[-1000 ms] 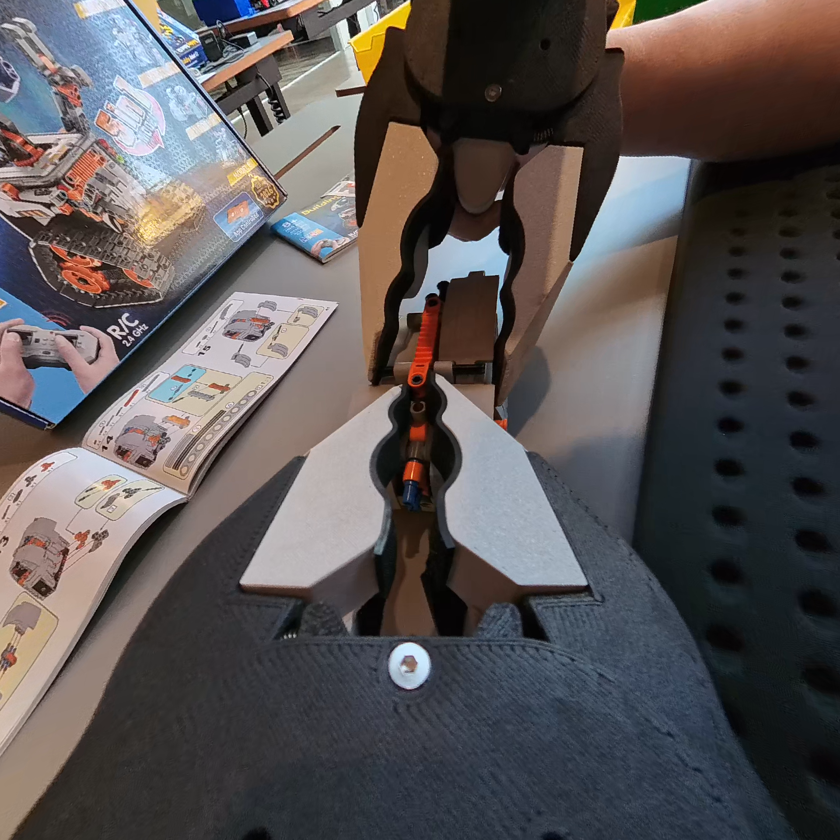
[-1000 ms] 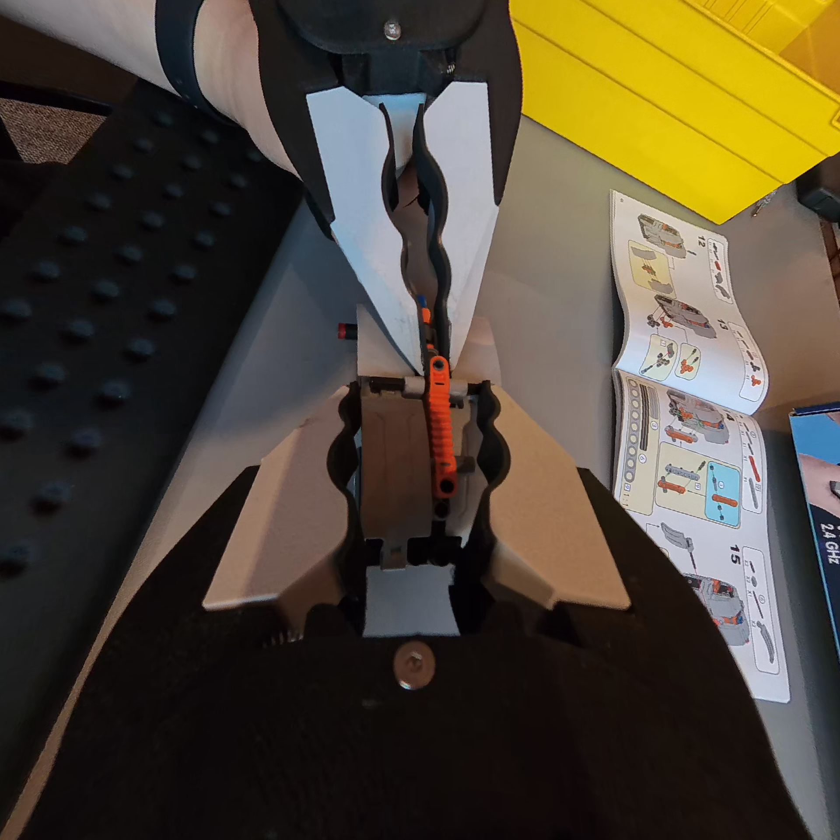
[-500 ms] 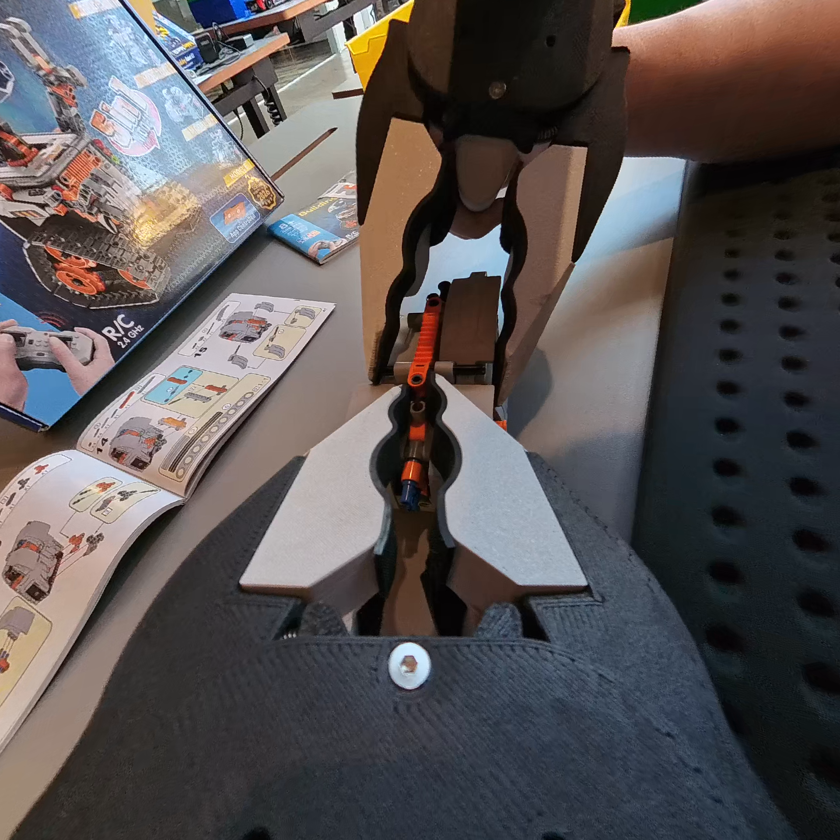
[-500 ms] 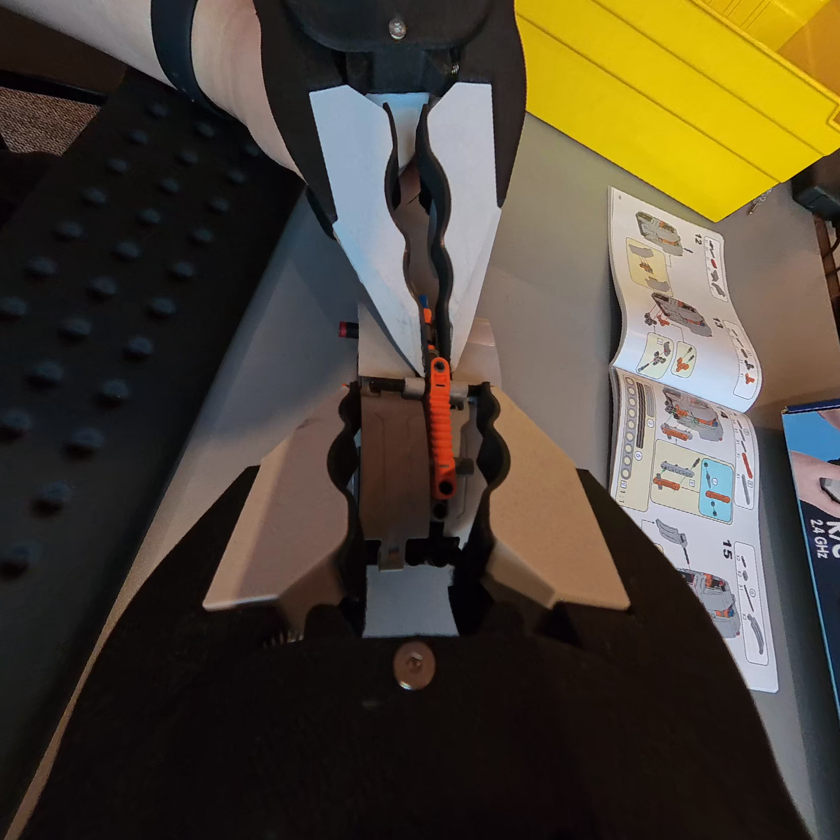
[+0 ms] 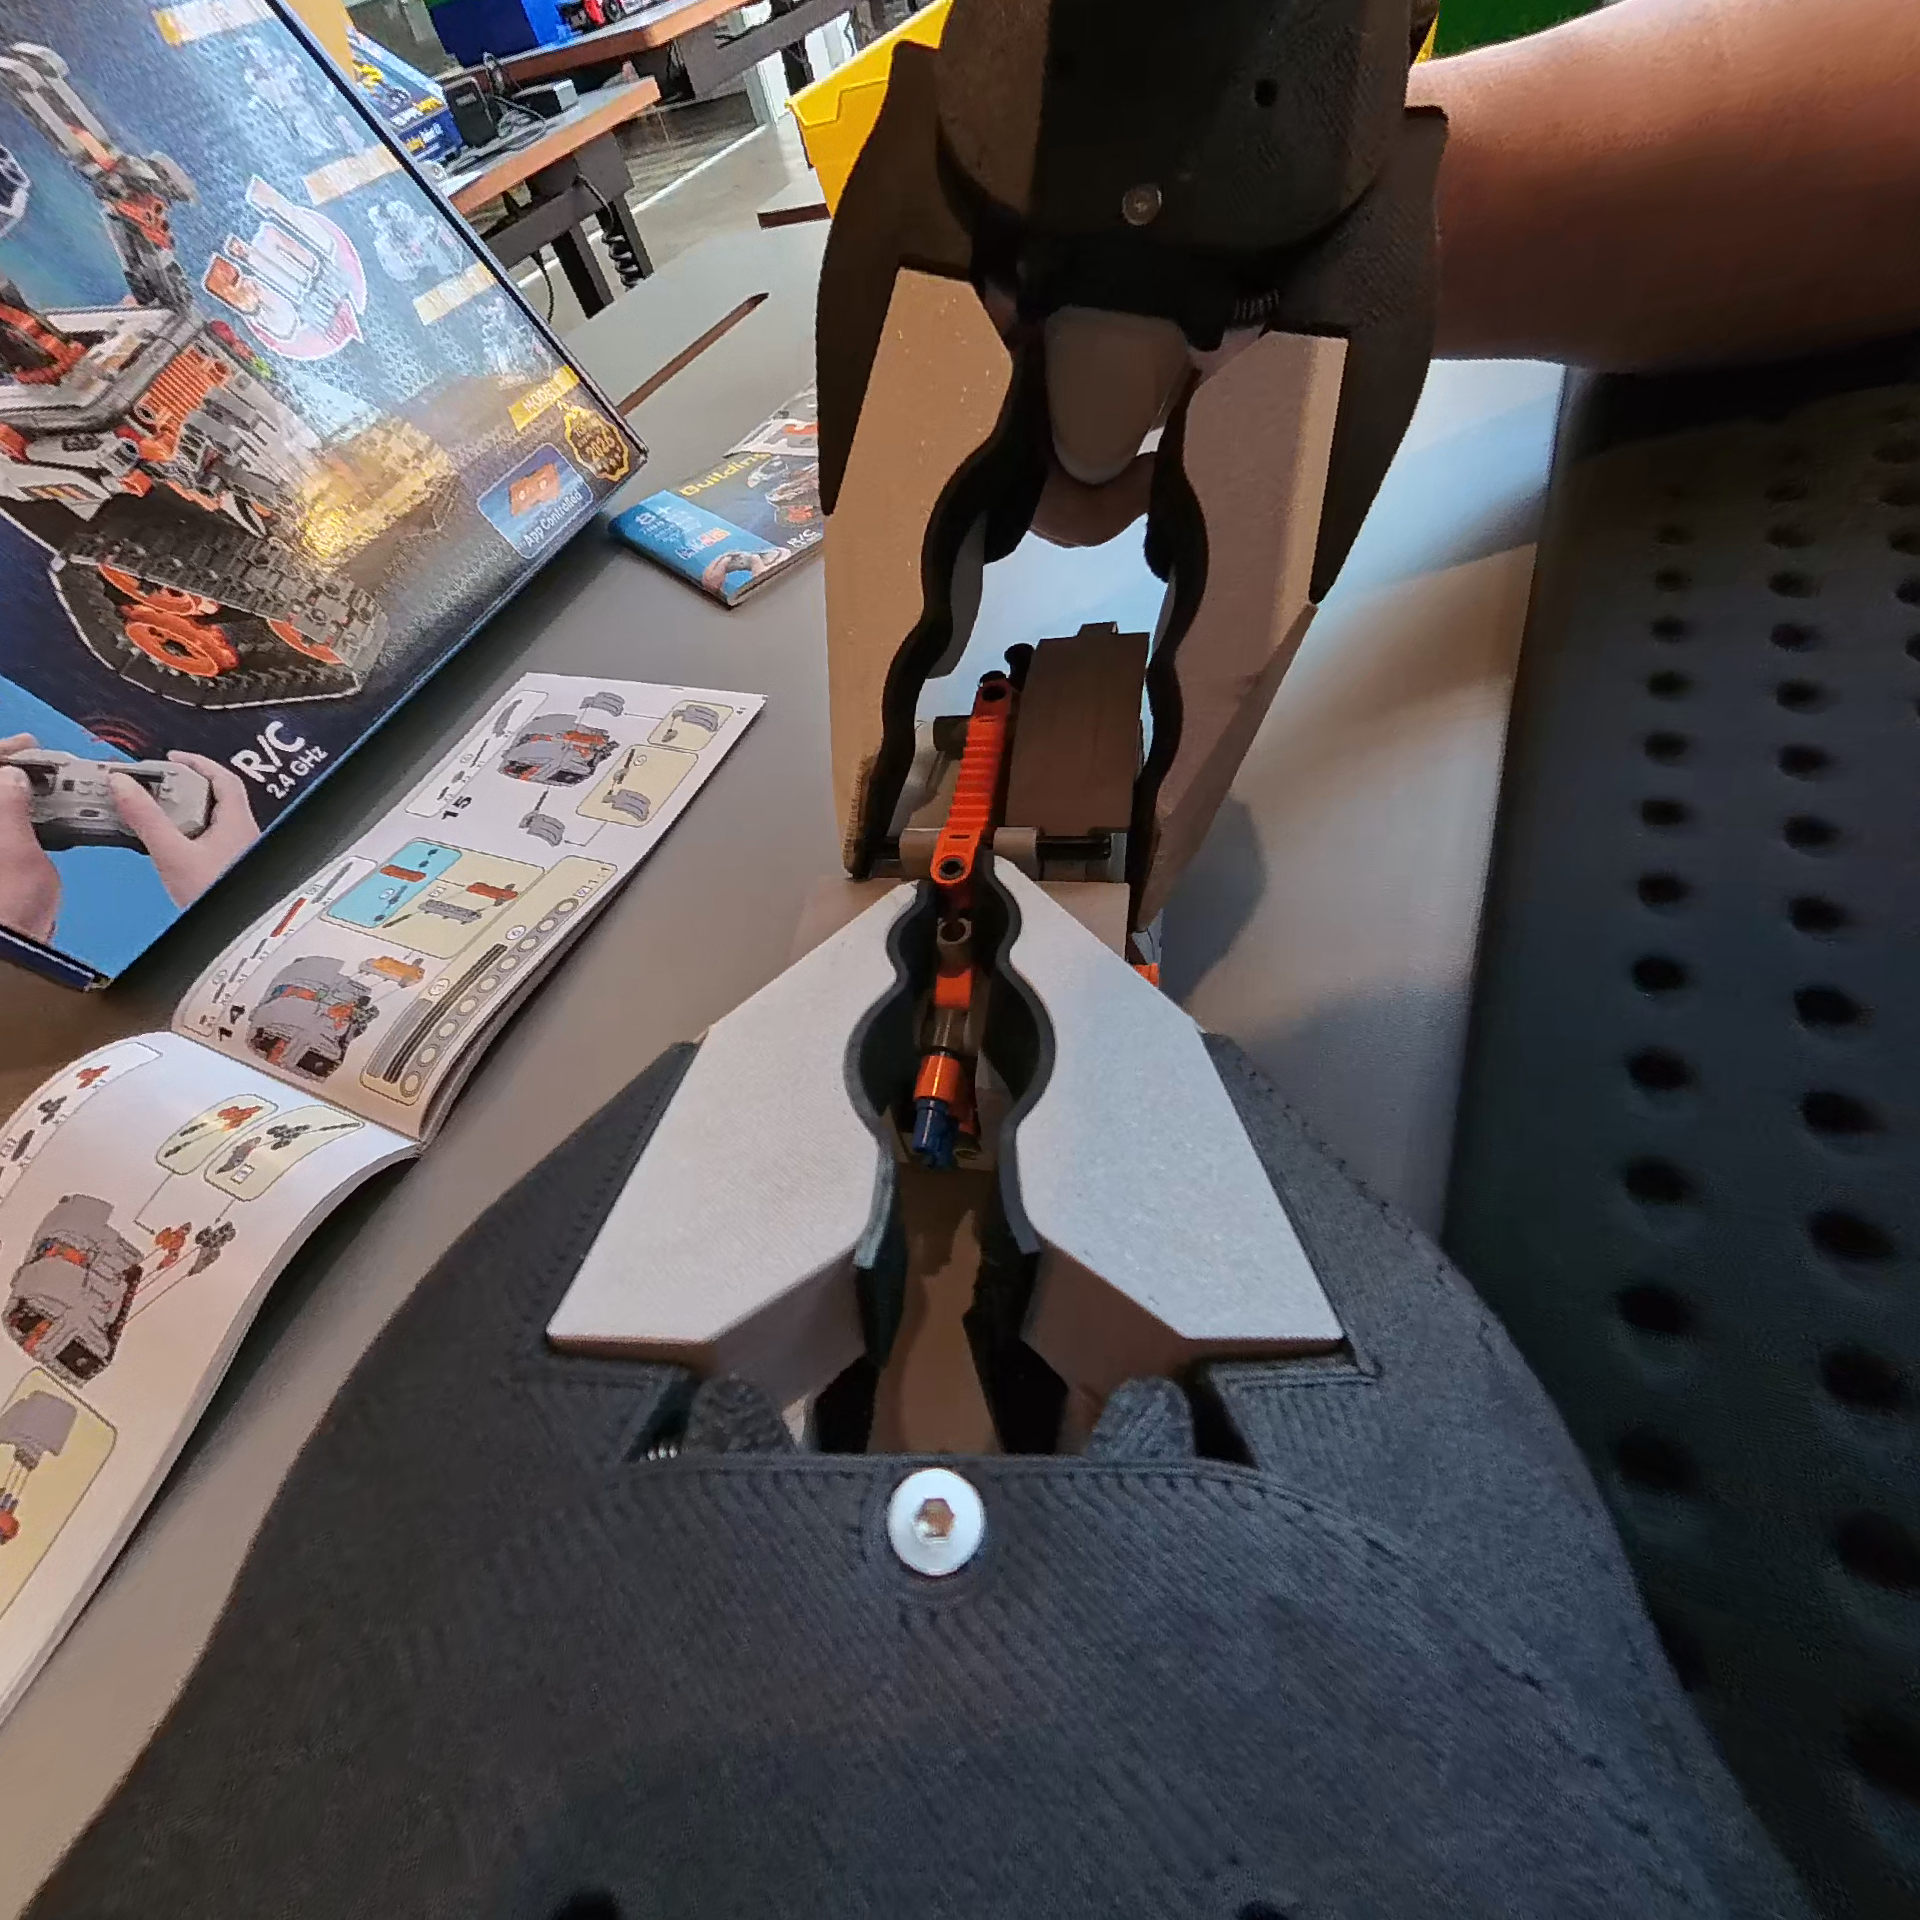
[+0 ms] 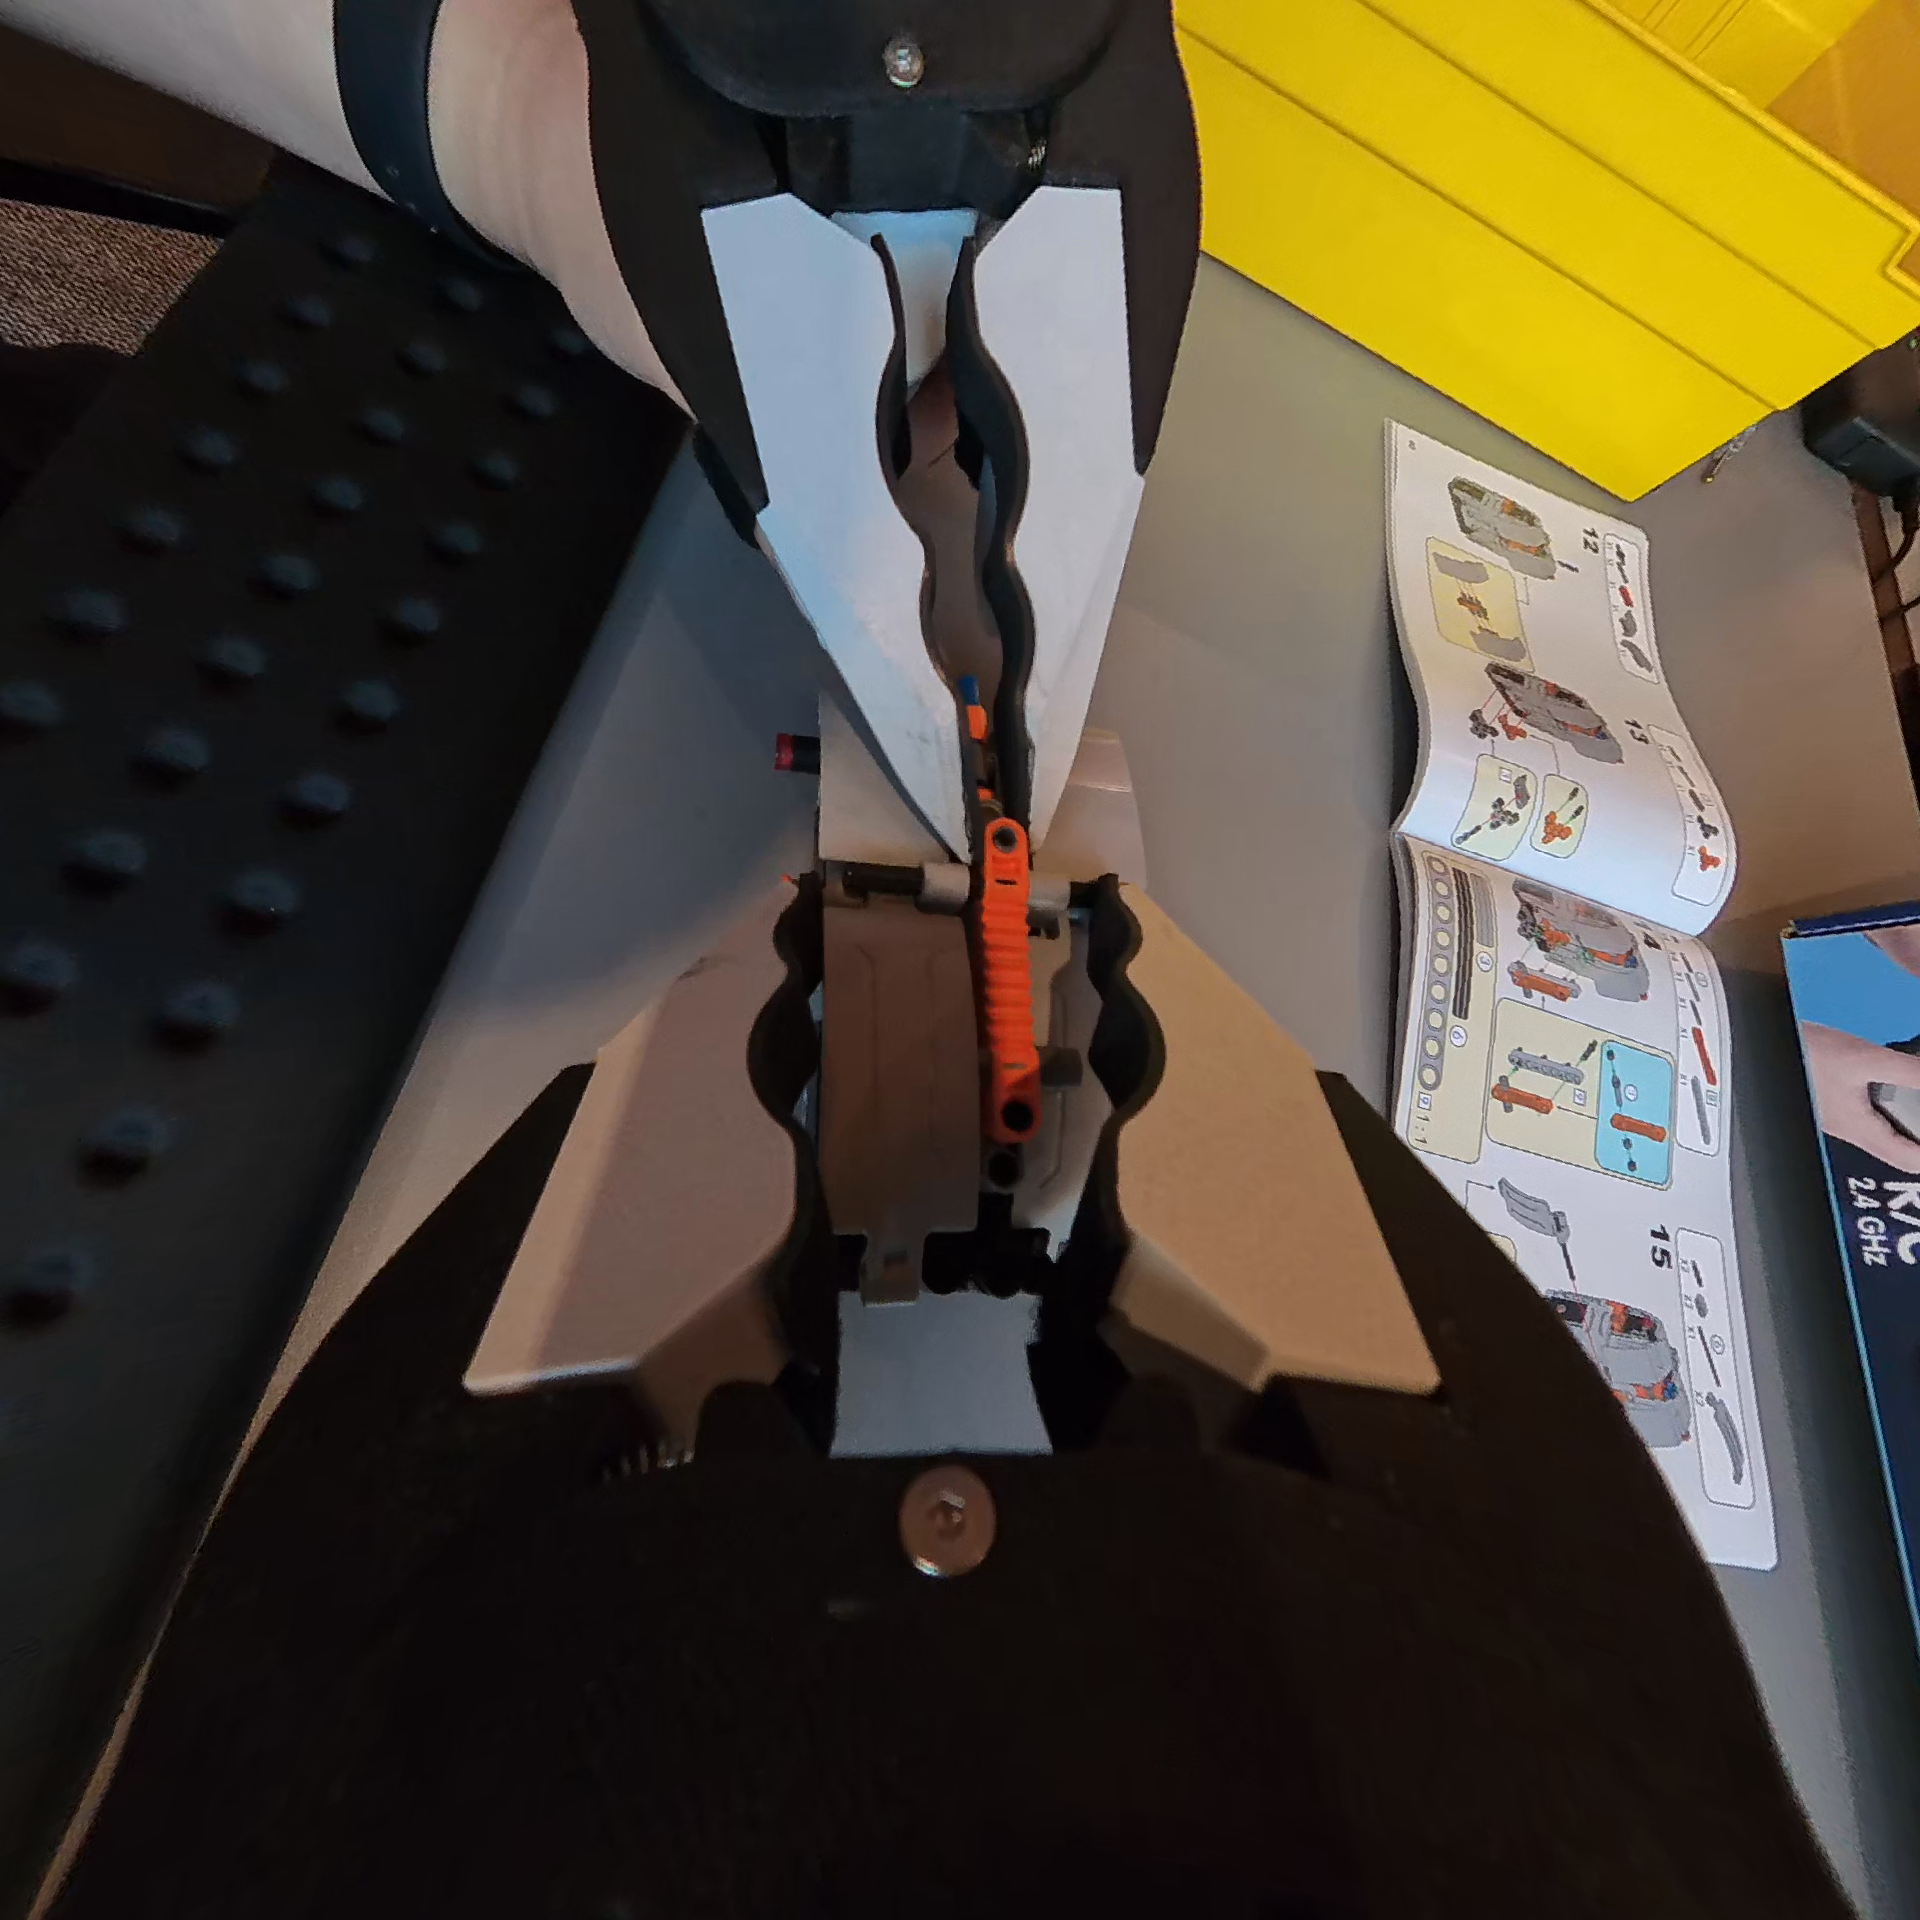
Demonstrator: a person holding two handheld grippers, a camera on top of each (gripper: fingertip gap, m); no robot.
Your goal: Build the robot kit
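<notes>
On the far left of the left wrist view a toy-kit box (image 5: pixel 239 447) stands propped on the grey table (image 5: pixel 1351 790), its picture side turned toward the work. Beside it an instruction booklet (image 5: pixel 343 997) lies flat and open, so its pages can be seen.

In the middle the left gripper (image 5: pixel 954 914) has its jaws closed on a thin axle stack of orange, grey and blue bushes (image 5: pixel 940 1060), held along the fingers with its long axis pointing away from the camera.

Facing it nose to nose, the right gripper (image 6: pixel 977 904) is clamped across a grey curved panel assembly (image 6: pixel 899 1049). This probably steadies it for mating. Its orange toothed rack (image 6: pixel 1006 987) runs lengthwise toward the left gripper, and its far end touches that gripper's tips.

On the right lies a black studded mat (image 5: pixel 1714 935).
</notes>
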